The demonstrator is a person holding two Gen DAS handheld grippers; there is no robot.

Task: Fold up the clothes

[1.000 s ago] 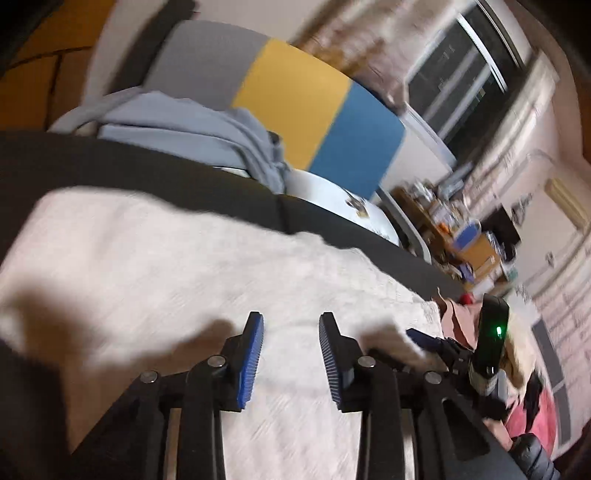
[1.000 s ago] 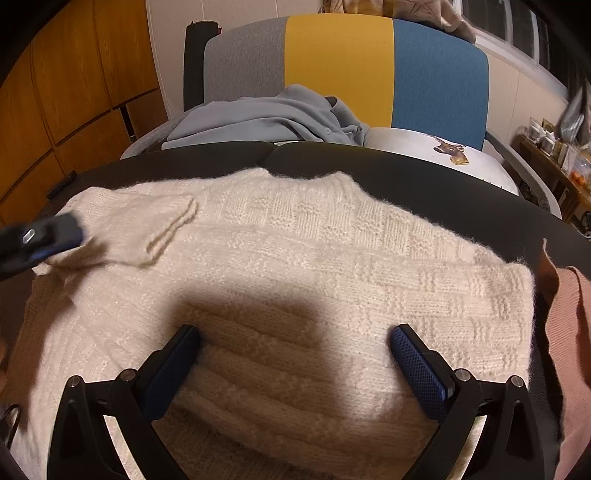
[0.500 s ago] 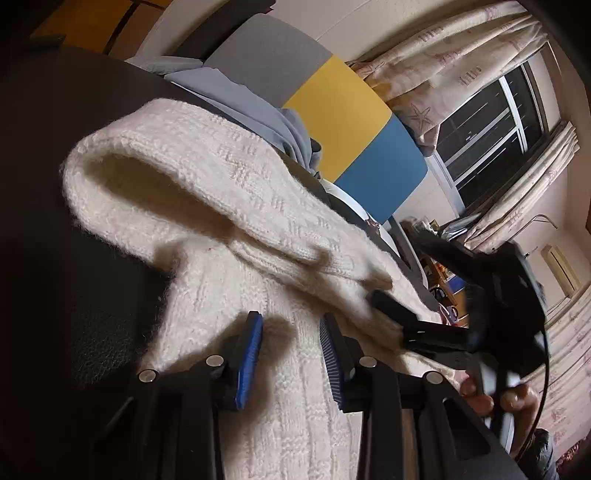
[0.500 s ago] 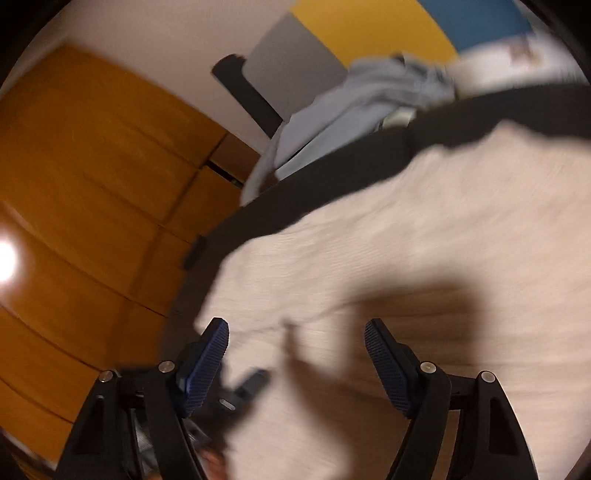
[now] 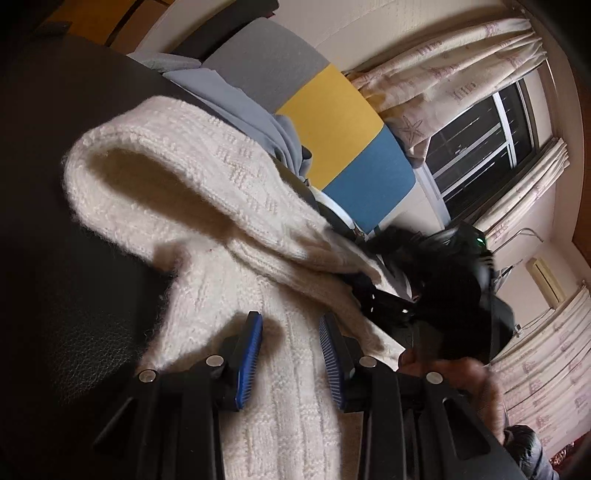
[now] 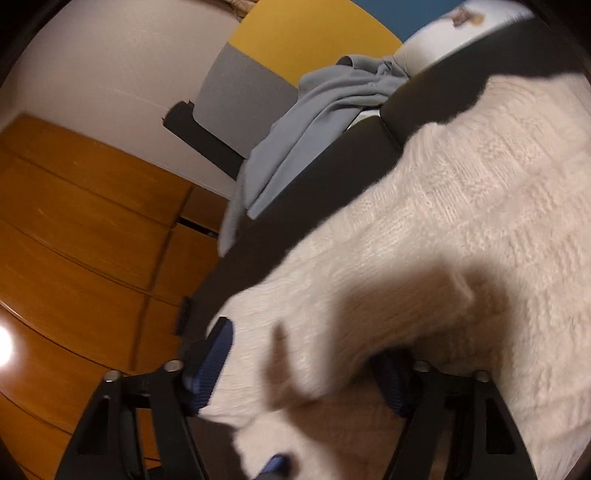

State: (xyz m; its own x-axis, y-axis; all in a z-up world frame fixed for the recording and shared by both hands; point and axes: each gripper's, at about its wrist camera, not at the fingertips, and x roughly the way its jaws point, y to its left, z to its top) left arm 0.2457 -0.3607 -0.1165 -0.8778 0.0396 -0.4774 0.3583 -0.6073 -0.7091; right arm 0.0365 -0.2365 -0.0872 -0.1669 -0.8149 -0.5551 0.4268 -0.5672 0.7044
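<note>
I think I am mid-fold: sweater point(image 5: 207, 206) lies on dark table point(image 5: 55, 258), my left gripper point(image 5: 290, 354) & right gripper point(image 6: 303, 373) both spread over it, w/ nothing pinched; next I need to grip the sleeve edge.

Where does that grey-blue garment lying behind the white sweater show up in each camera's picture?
Left wrist: grey-blue garment upper left of centre, beyond the cream sweater.
Right wrist: grey-blue garment upper centre, draped past the dark surface's edge.
Shared landmark: the grey, yellow and blue panel behind it.
</note>
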